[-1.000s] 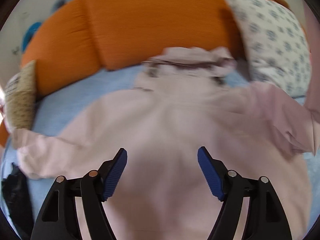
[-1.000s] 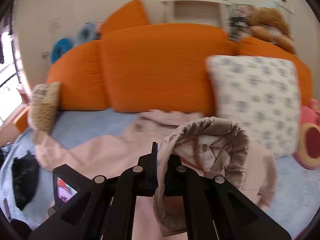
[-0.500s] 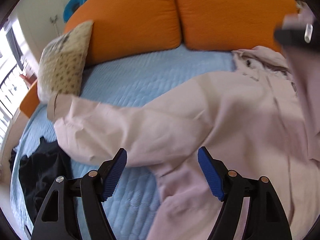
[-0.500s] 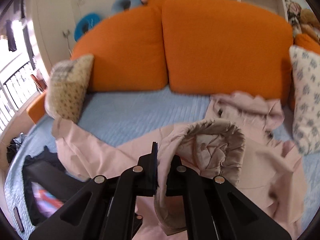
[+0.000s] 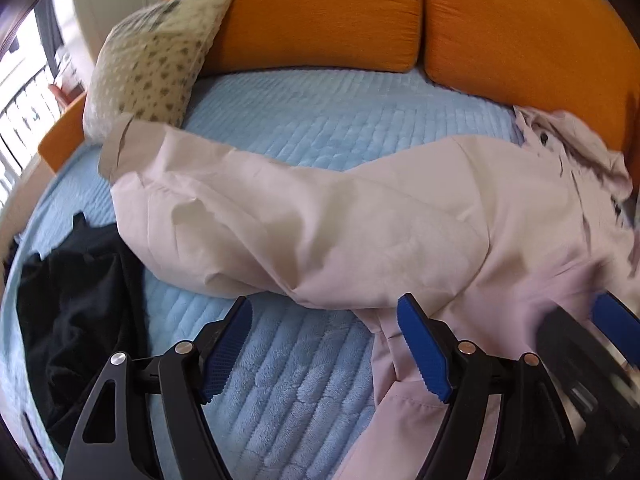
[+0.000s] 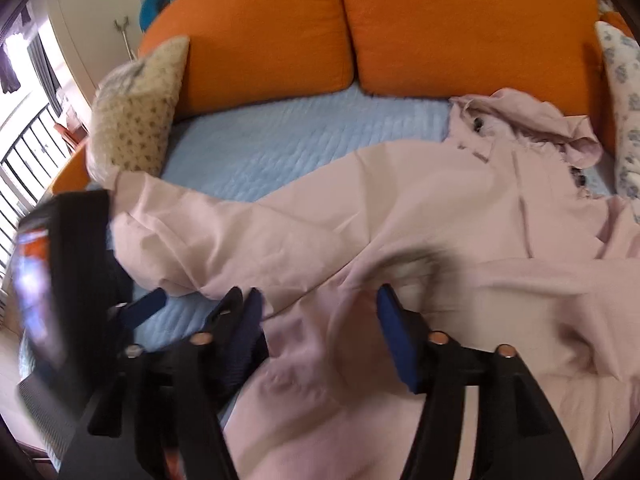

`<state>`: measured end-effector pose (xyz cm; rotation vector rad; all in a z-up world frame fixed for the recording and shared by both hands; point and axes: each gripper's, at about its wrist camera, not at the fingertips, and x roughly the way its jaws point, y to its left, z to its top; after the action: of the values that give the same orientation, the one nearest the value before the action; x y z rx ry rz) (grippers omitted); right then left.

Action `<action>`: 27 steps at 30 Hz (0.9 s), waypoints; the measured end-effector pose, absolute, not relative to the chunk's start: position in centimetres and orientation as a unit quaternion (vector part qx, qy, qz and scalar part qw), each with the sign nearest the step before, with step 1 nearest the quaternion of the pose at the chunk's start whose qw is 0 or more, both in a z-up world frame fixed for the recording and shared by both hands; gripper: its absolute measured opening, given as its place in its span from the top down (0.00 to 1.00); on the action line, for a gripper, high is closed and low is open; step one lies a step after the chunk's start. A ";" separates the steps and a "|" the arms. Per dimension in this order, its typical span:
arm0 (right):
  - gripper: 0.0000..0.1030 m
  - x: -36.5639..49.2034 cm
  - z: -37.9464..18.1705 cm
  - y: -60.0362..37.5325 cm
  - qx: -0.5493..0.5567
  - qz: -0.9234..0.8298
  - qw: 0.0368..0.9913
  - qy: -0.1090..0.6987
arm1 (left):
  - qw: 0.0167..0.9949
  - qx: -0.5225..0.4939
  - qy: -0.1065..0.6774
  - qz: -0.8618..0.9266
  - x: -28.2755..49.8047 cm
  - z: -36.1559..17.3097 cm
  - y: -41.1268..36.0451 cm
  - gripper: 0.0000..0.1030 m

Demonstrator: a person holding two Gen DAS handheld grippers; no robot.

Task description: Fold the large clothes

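Observation:
A large pale pink hooded jacket [image 5: 360,220] lies spread on the light blue bed cover [image 5: 320,120]. One sleeve [image 5: 168,176] reaches left toward a speckled pillow. The hood [image 6: 532,120] is bunched against the orange cushions. My left gripper [image 5: 324,344] hangs open over the bed cover at the jacket's lower side edge, with nothing between its pads. My right gripper [image 6: 320,332] hovers low over the jacket body [image 6: 400,220] and its jaws are opening. Loose pink cloth lies under and between them, and the pads do not press on it. Each gripper shows blurred at the edge of the other's view.
Two big orange cushions [image 5: 320,12] back the bed. A speckled beige pillow [image 5: 156,56] leans at the left and a white flowered pillow [image 6: 620,100] at the right. A black garment [image 5: 72,300] lies crumpled at the near left. Railings and a window are at the far left.
The right gripper, shut on the jacket's cuff before, has let it go and spread its jaws. Both grippers moved left and sank toward the bed. The left stayed open.

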<state>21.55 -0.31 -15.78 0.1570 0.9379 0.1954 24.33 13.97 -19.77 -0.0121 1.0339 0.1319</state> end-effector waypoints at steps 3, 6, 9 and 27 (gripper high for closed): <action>0.10 19.2 -13.5 -1.8 0.088 0.112 0.887 0.440 | 0.867 -0.004 0.494 0.057 24.3 -19.1 14.0 0.23; 0.08 16.7 -11.4 -4.1 0.062 0.097 0.902 0.416 | 0.870 0.024 0.491 0.033 23.6 -18.2 12.1 0.19; 0.08 15.6 -10.9 -7.7 0.025 0.078 0.910 0.406 | 0.869 0.040 0.494 -0.009 22.9 -17.8 9.4 0.17; 0.92 19.8 -20.0 -14.9 -0.096 0.095 0.862 0.488 | 0.825 0.077 0.550 -0.106 26.2 -22.7 1.2 0.51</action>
<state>19.80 -14.89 -19.98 -0.2005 1.0236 0.2001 26.16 1.24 -22.74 0.1644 1.1694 -0.2259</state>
